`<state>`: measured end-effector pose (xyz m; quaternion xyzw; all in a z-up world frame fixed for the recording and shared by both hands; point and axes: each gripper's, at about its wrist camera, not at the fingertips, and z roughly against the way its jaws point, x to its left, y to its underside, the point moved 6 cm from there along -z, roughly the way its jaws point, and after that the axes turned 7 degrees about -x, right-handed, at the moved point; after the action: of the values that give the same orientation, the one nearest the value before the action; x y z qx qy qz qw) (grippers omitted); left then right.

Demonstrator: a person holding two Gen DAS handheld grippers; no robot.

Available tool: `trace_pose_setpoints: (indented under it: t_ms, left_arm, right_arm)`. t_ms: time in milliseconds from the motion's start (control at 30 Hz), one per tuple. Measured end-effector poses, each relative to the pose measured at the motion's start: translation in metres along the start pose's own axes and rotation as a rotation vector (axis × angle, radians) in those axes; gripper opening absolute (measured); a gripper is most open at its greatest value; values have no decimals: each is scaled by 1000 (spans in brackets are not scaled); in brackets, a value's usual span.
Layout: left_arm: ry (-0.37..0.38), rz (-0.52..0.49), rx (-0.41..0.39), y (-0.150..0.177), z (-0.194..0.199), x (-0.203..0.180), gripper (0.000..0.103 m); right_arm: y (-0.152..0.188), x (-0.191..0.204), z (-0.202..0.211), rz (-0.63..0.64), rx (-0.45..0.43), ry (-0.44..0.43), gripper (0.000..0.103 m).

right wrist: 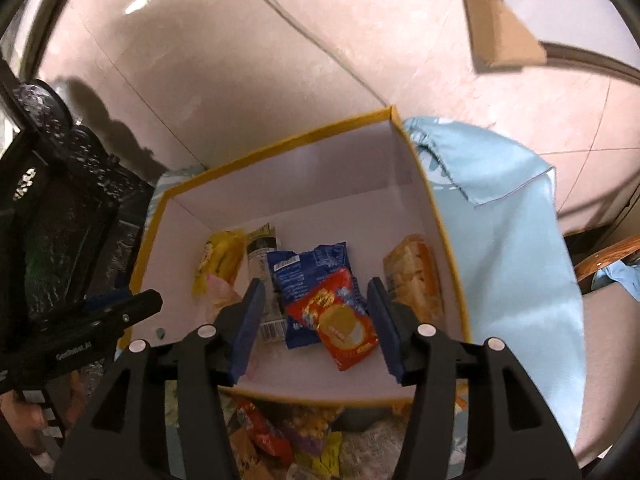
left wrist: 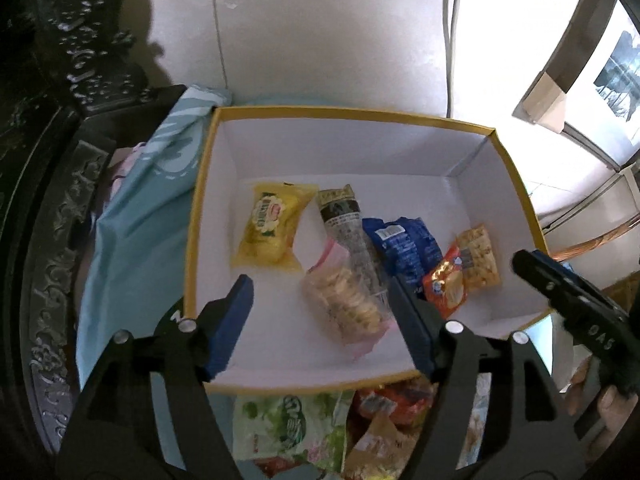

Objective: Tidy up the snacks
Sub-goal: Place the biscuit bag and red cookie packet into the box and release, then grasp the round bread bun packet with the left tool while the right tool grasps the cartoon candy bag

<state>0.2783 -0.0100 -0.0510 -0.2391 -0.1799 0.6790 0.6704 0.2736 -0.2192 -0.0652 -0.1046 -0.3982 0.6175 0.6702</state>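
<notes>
A white box with a yellow rim [left wrist: 352, 114] [right wrist: 280, 142] lies open below both grippers. On its floor are a yellow packet [left wrist: 272, 228] [right wrist: 220, 264], a long dark packet [left wrist: 344, 220], a blue packet [left wrist: 404, 248] [right wrist: 308, 276], a red-orange packet [left wrist: 446, 284] [right wrist: 340, 320] and a cracker packet [left wrist: 478, 258] [right wrist: 416, 280]. My left gripper [left wrist: 324, 320] hangs open over a clear cookie packet [left wrist: 344, 308], which rests on the floor without touching the pads. My right gripper [right wrist: 316, 320] is open above the red-orange packet, which lies on the blue one.
Loose snacks [left wrist: 304, 428] [right wrist: 288, 440] are piled in front of the box's near wall. A light blue cloth [left wrist: 132, 220] [right wrist: 500, 240] lies under and around the box. Dark carved furniture [left wrist: 48, 160] stands on the left. A cardboard box [right wrist: 500, 32] sits on the tiled floor.
</notes>
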Motion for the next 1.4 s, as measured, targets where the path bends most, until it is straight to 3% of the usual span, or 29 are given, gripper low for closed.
trace_pose_setpoints:
  t_ms: [133,300,700,867,967,1200,1400]
  left_arm:
    - [11,-3,-18,17,28,5,73]
    - [23,-29,-3,65,57,4,74]
    - [52,-71,216,205,53,-11,74]
    - [76,-107,288,246,43,-27,75]
    - [100,-142,332,267,37,-42,75]
    - [99,-123,359,283,28,-52,75]
    - [70,-24,358,275,21,-49,76]
  right_arm:
    - [15,-2,38,38,-43,3,62]
    - [57,-9,69,50,-14,18,63]
    - [173,-11,101,148,122,43,63]
    - [215,-18,97,141,199,54,63]
    - [224,-23,101,130,209,56,63]
    - [231,-30,109,124,212,57,63]
    - [240,-32,111,122,229,48,63]
